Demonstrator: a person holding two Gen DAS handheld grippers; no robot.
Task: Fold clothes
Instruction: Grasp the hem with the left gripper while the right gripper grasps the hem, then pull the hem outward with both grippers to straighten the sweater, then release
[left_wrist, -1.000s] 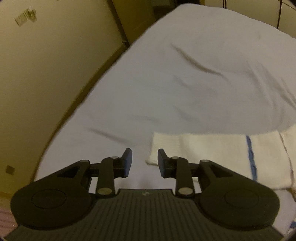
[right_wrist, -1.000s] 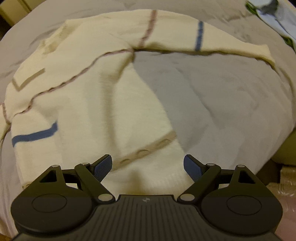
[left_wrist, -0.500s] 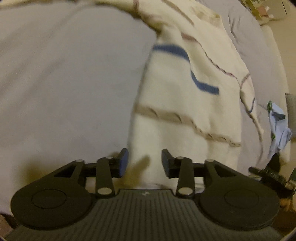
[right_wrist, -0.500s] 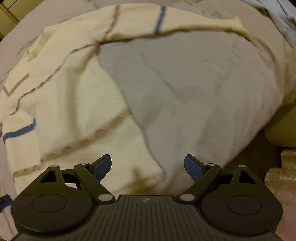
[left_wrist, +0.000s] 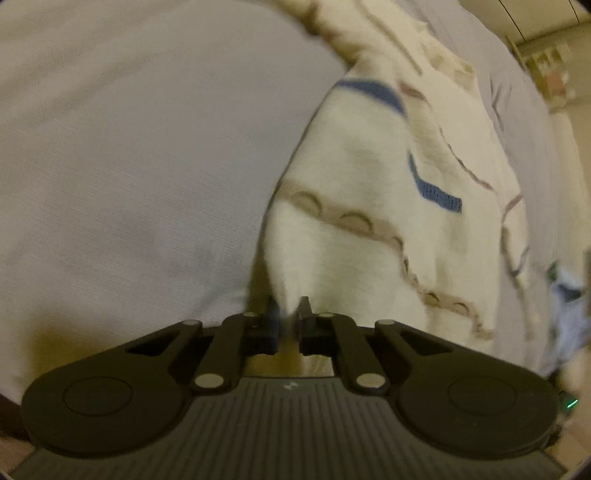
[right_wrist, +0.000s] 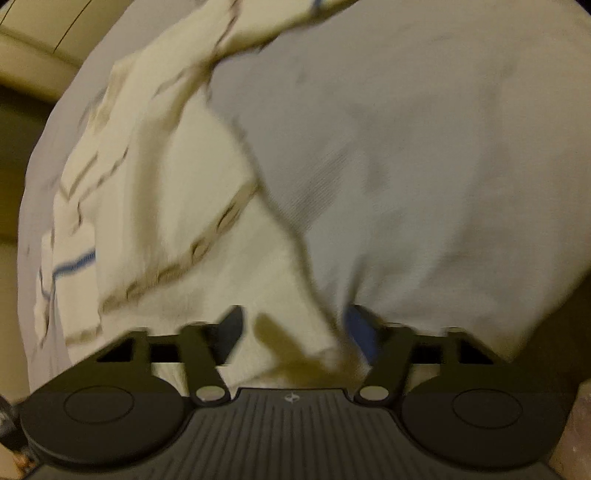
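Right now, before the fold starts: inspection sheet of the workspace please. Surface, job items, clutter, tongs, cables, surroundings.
Surface: bed under a grey sheet, lightly wrinkled.
Job items: cream sweater with blue and tan stripes, spread on the bed, hem toward both cameras.
Clutter: crumpled pale-blue cloth at the bed's right edge in the left view.
Tongs: left tongs shut on a hem corner of the sweater; right tongs open, the other hem corner between the fingers, not gripped yet.
Cables: nothing seen.
Surroundings: beige wall panels beyond the bed; a small blurred shelf or stand, contents unreadable. Both views are motion-blurred.
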